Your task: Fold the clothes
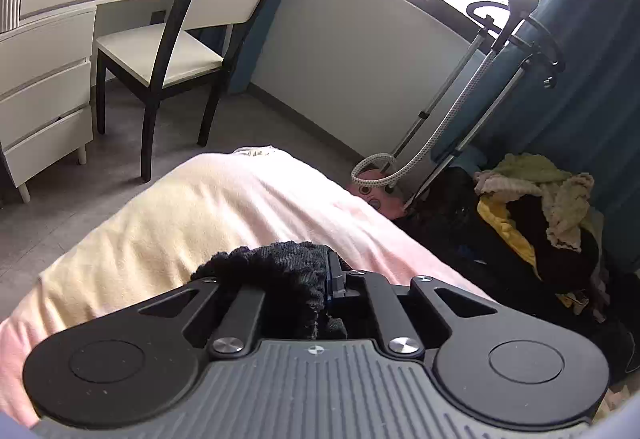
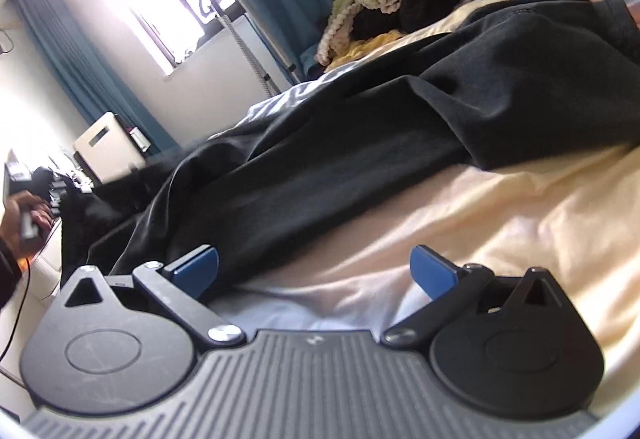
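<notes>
Left wrist: left tool [image 1: 320,279] clamps black garment [image 1: 280,271]; right tool [image 2: 314,271] spread beside it

The black garment [image 2: 360,143] is soft matt cloth, its bunched hem [image 1: 280,271] ribbed and coarse. The bed [image 2: 500,223] wears smooth cream fabric. Both grippers' bodies look matt black plastic with shiny metal screws.

black garment [image 2: 360,143] | dark, soft, creased; spread loosely over the pale bedding | one bunched edge [image 1: 280,279] pinched between the left gripper [image 1: 316,279] fingers | remainder lies ahead of the open right gripper [image 2: 314,269], near its left pad
</notes>
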A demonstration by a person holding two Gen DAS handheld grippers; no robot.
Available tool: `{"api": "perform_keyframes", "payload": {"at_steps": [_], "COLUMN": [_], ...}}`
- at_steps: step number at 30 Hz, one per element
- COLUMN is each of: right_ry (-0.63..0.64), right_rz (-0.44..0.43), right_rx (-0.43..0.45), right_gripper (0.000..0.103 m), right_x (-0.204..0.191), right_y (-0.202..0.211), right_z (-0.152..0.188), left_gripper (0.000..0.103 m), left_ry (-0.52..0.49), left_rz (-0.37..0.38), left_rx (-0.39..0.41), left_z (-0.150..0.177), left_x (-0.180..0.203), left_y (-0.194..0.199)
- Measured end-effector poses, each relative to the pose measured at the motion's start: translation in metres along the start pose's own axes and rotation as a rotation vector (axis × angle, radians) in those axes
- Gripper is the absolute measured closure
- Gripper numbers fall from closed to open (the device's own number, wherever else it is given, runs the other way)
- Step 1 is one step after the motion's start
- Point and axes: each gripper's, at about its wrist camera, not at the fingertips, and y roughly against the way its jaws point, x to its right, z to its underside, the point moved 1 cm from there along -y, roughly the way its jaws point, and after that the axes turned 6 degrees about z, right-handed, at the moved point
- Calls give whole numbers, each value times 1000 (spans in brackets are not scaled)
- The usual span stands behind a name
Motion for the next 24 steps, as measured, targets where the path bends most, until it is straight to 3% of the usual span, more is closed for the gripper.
{"api": "perform_keyframes", "payload": {"at_steps": [2, 8, 10, 12, 15, 18, 24], "right_ry": [-2, 45, 37, 23, 25, 27, 24], "right_rz": [3, 17, 13, 2, -13, -28, -54], "right_rx": [5, 43, 44, 53, 85, 117, 165], "right_gripper": [0, 0, 0, 0, 0, 0, 0], "right_x": [3, 7, 9, 10, 6, 3, -3], "right_y": [-7, -17, -18, -12, 5, 22, 54], "right_z": [-4, -12, -14, -16, -15, -14, -9], "left_gripper": [88, 42, 19, 10, 9, 9, 9], "left_ry": [-19, -136, -194, -242, -283, -212, 63], "left_rz": [5, 51, 27, 22, 29, 50, 156], "left_rx": [13, -24, -11, 12, -9, -71, -275], "left_z": [8, 17, 25, 36, 55, 80, 128], "left_x": [-1, 1, 8, 14, 17, 6, -42], "left_y": [-12, -11, 7, 32, 75, 121, 193]}}
